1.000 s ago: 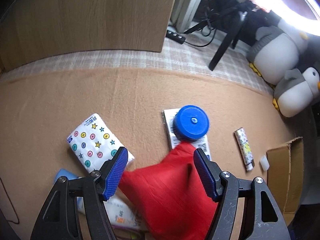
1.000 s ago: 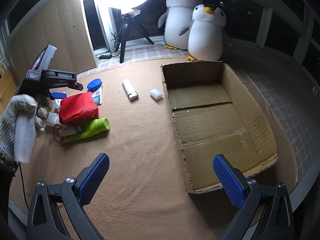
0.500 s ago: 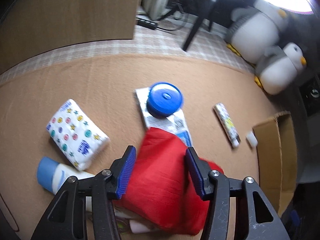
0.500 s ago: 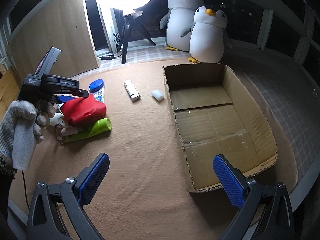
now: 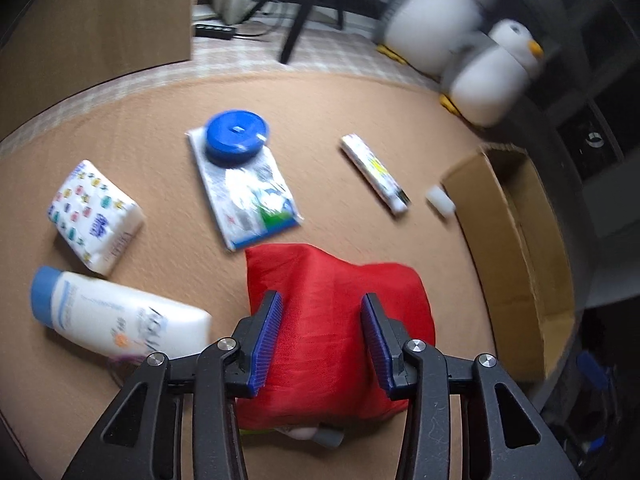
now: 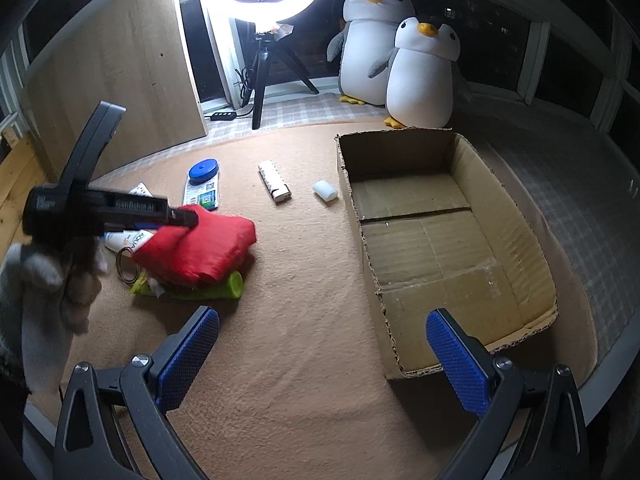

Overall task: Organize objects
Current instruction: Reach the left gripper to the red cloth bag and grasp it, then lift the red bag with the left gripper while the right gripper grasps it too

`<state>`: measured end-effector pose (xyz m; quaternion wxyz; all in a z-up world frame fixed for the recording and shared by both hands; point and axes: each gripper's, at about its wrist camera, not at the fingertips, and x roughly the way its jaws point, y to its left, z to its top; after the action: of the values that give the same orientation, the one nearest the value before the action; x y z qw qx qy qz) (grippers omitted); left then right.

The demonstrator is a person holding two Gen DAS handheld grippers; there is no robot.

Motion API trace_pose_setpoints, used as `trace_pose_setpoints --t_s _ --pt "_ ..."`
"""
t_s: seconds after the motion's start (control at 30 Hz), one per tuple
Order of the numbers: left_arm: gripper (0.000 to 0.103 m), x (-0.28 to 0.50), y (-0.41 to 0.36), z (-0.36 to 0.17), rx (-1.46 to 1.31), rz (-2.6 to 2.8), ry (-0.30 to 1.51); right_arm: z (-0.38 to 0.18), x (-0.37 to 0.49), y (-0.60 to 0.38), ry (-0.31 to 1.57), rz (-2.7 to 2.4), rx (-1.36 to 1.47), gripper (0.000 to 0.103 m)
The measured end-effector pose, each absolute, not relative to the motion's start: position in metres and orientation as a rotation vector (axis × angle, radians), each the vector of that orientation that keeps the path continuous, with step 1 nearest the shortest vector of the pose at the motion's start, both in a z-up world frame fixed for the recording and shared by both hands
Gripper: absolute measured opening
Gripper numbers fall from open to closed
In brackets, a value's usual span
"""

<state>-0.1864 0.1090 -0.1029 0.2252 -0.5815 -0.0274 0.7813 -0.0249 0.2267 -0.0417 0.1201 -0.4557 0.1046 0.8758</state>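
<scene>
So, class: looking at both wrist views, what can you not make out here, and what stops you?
- Print on the white lotion bottle: motion blur in the left wrist view; the left gripper covers part of it in the right wrist view.
- What lies under the red pouch: the pouch hides most of it, and only the green object shows.
- Label of the flat packet under the blue lid: blurred, too small.

Red pouch [image 5: 336, 312]; blue lid [image 5: 237, 136]; blue-padded tongs [image 5: 320, 344].

Red pouch [image 5: 336, 304] — slightly shiny woven cloth; box [image 6: 448, 240] — matt corrugated cardboard.
</scene>
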Motion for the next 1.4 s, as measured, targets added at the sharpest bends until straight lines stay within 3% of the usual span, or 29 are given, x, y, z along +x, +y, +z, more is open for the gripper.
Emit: trace_pose_setpoints --t_s 0.47,0.63,1.4 --pt "0.046 -0.126 0.118 -0.098 -1.544 2.082 -0.104 -0.04 -0.027 0.24 0.394 2.57 -1.343 0.103" --pt "0.067 -0.113 0.103 -0.093 -1.53 2.119 -0.07 -0.043 -0.048 0.241 0.466 2.623 -1.433 0.103" --pt "0.07 -0.114 0.112 -0.114 -1.523 2.002 -0.086 -0.101 -0.127 0.228 0.638 2.464 -1.857 0.103"
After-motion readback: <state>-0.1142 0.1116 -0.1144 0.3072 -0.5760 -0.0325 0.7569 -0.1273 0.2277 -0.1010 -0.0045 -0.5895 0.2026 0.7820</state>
